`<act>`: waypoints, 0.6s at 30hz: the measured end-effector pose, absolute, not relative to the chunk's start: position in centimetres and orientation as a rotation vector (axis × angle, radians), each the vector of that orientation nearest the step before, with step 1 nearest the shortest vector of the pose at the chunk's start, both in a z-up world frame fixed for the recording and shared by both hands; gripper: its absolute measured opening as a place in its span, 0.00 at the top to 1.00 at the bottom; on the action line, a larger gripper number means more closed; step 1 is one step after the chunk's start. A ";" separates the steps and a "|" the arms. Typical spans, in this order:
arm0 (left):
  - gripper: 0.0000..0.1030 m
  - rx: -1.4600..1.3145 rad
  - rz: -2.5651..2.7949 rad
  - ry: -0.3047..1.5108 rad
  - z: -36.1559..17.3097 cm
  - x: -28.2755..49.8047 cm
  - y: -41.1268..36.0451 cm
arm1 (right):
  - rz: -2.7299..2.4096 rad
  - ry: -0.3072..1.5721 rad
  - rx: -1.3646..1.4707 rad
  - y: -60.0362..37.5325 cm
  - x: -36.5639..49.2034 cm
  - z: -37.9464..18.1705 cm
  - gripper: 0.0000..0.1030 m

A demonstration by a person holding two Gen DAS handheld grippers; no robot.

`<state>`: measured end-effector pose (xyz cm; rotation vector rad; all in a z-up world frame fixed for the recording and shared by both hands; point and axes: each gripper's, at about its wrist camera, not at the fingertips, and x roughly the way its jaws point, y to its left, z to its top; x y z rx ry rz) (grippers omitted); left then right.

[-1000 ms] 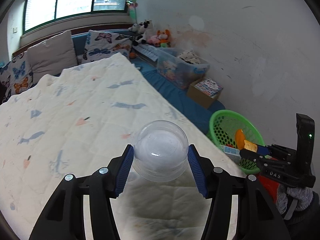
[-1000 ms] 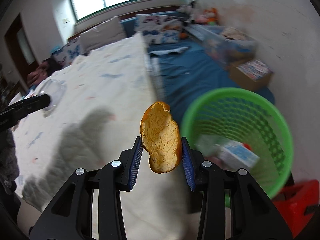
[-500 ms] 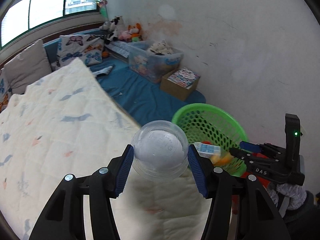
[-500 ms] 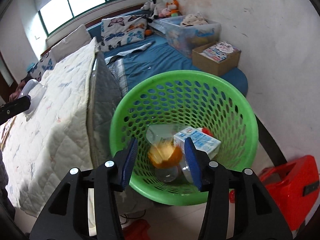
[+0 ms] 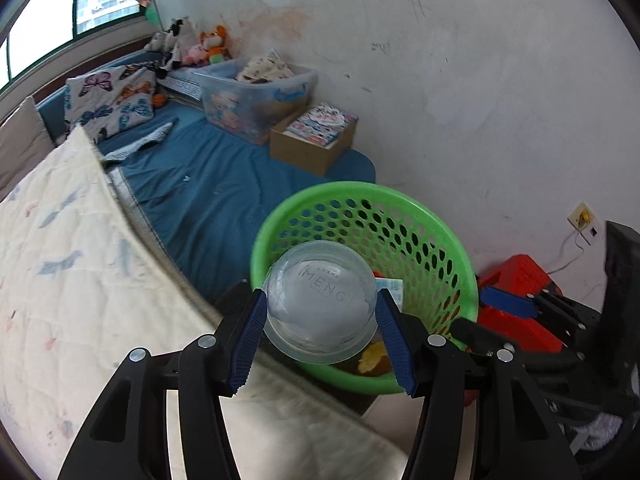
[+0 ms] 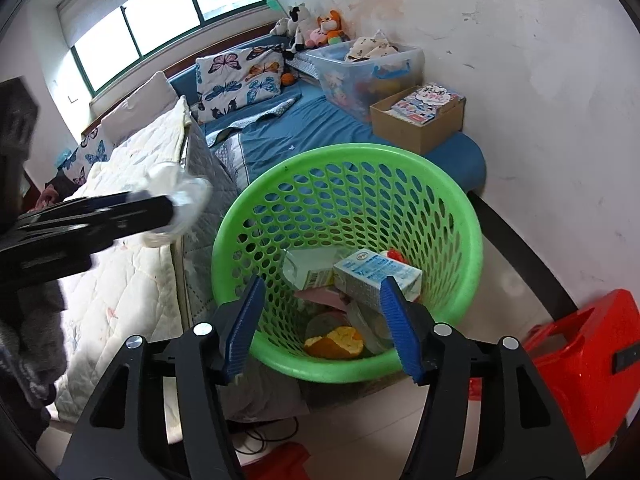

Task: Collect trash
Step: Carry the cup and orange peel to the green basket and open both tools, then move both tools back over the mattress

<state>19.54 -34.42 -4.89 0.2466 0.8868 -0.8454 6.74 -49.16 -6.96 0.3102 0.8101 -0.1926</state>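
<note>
My left gripper (image 5: 322,338) is shut on a clear plastic dome cup (image 5: 320,300) and holds it above the near rim of the green mesh basket (image 5: 400,204). From the right wrist view the cup (image 6: 180,200) shows left of the basket (image 6: 348,156), over the bed edge. My right gripper (image 6: 322,324) is open and empty above the basket's near rim. Inside the basket lie an orange peel (image 6: 334,342), a milk carton (image 6: 376,276) and other wrappers.
A quilted bed (image 5: 60,280) lies on the left. A blue mat (image 5: 224,184), a clear storage bin (image 5: 256,96) and a cardboard box (image 5: 316,140) stand behind the basket by the wall. A red stool (image 6: 584,364) is on the right.
My right gripper opened and let the orange peel fall into the basket. My left gripper carried the cup from over the bed to the basket's rim.
</note>
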 end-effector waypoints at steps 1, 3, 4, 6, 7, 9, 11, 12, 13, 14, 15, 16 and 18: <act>0.47 0.255 -0.851 0.894 -5.2 19.5 -35.1 | -0.195 0.808 0.312 -49.2 6.5 -7.0 0.40; 0.47 0.266 -0.855 0.906 -5.6 19.5 -36.1 | -0.196 0.807 0.320 -49.5 6.1 -7.0 0.39; 0.47 0.267 -0.864 0.912 -5.7 19.5 -36.5 | -0.198 0.805 0.322 -49.5 5.9 -7.0 0.39; 0.47 0.279 -0.867 0.917 -6.0 19.3 -37.3 | -0.200 0.804 0.330 -49.7 5.7 -7.0 0.37; 0.47 0.284 -0.870 0.923 -6.2 19.4 -37.5 | -0.200 0.804 0.334 -49.8 5.6 -7.1 0.37; 0.47 0.288 -0.871 0.931 -6.5 19.3 -37.9 | -0.200 0.806 0.343 -49.9 5.4 -7.3 0.37; 0.45 0.283 -0.879 0.942 -6.7 19.6 -38.0 | -0.200 0.809 0.350 -50.0 5.2 -7.6 0.37; 0.39 0.282 -0.876 0.944 -6.8 19.5 -38.0 | -0.200 0.811 0.352 -50.0 5.2 -7.6 0.37; 0.37 0.278 -0.872 0.941 -6.9 19.6 -37.8 | -0.200 0.812 0.354 -49.9 5.1 -7.7 0.37; 0.37 0.272 -0.874 0.937 -6.9 19.6 -37.7 | -0.200 0.813 0.355 -49.9 5.1 -7.8 0.37; 0.36 0.269 -0.877 0.937 -6.9 19.5 -37.6 | -0.200 0.815 0.356 -49.8 5.1 -7.8 0.37; 0.36 0.268 -0.873 0.938 -7.0 19.5 -37.5 | -0.199 0.816 0.356 -49.7 5.1 -7.8 0.37; 0.35 0.264 -0.867 0.936 -6.9 19.5 -37.0 | -0.195 0.820 0.355 -49.4 5.1 -7.7 0.37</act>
